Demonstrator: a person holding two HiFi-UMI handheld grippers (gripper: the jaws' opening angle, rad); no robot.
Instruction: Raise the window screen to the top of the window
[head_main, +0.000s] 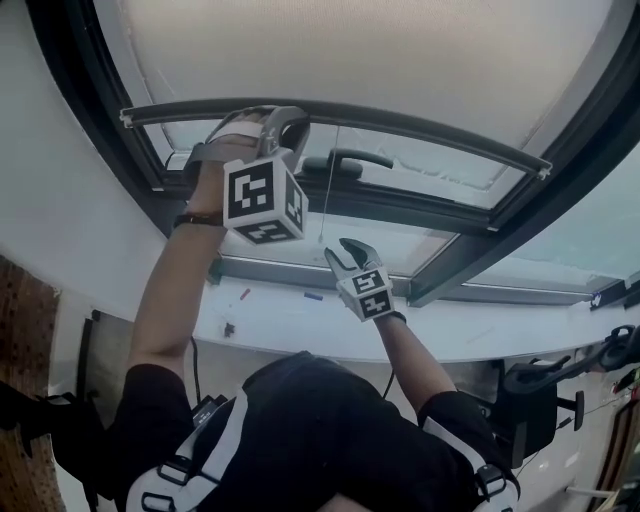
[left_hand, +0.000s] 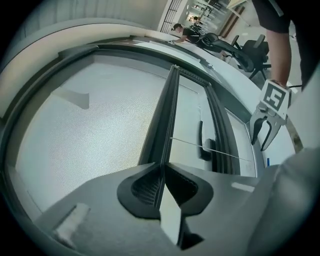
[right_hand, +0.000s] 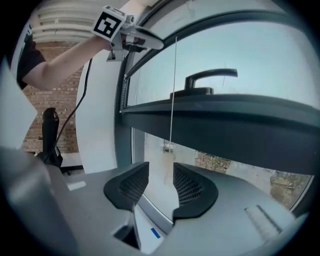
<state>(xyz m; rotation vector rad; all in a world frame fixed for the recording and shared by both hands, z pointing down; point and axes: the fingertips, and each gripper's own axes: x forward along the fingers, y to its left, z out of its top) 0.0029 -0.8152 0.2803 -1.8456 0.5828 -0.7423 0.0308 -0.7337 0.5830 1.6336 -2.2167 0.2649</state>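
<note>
Left gripper (head_main: 280, 122) (left_hand: 163, 172) is raised at the window's left side. Its jaws are clamped onto the dark bottom bar (head_main: 430, 128) (left_hand: 167, 115) of the window screen (head_main: 380, 50) (left_hand: 90, 135), with the bar's edge pinched between the pads. The bar sits partway up the window. Mesh covers the pane above it, and the glass below it is bare. A thin pull cord (head_main: 325, 190) (right_hand: 173, 90) hangs down from the bar near its middle. Right gripper (head_main: 343, 252) (right_hand: 160, 172) is lower, near the sill (head_main: 300, 320) and just right of the cord. Its jaws are spread apart with nothing between the pads, and the cord's end is above the gap. The window handle (head_main: 350, 160) (right_hand: 210, 80) is on the frame below the bar, touched by neither gripper.
</note>
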